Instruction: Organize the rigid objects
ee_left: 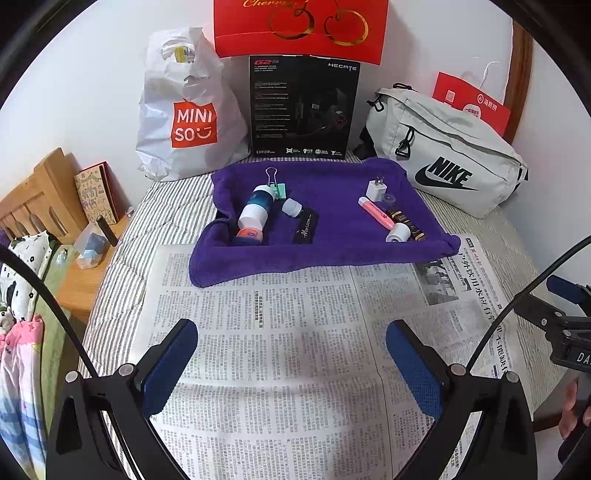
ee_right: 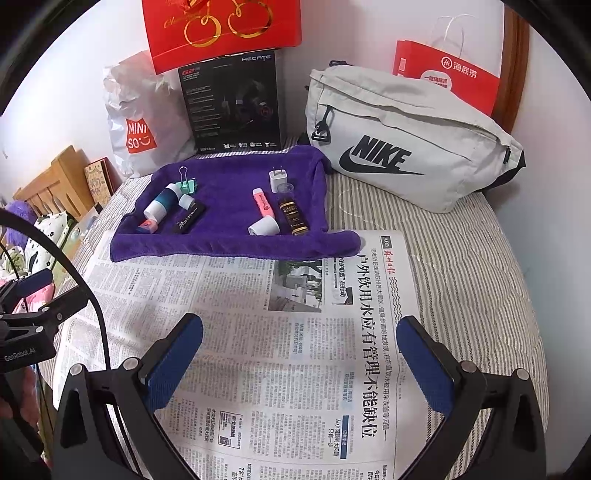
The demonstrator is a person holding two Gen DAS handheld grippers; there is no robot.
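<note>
A purple towel (ee_left: 332, 243) (ee_right: 229, 243) lies on the bed past a spread newspaper (ee_left: 277, 350) (ee_right: 258, 350). On its left side lie a white and teal bottle (ee_left: 255, 210) (ee_right: 160, 205), a green binder clip (ee_left: 275, 184) (ee_right: 186, 182), a small white cap (ee_left: 291, 206) and a black label (ee_left: 306, 229). On its right lie a white charger plug (ee_left: 376, 188) (ee_right: 277, 179), a pink highlighter (ee_left: 376, 212) (ee_right: 263, 203), a dark small bottle (ee_right: 293, 216) and a white cap (ee_right: 263, 226). My left gripper (ee_left: 291, 354) and right gripper (ee_right: 299, 350) hover open over the newspaper, both empty.
Against the wall stand a white MINISO bag (ee_left: 188, 118), a black headset box (ee_left: 303, 107), a red gift box (ee_left: 299, 26), a grey NIKE bag (ee_left: 443, 155) (ee_right: 406, 140) and a red paper bag (ee_right: 447, 77). A wooden bedside stand (ee_left: 74, 229) with small items sits left.
</note>
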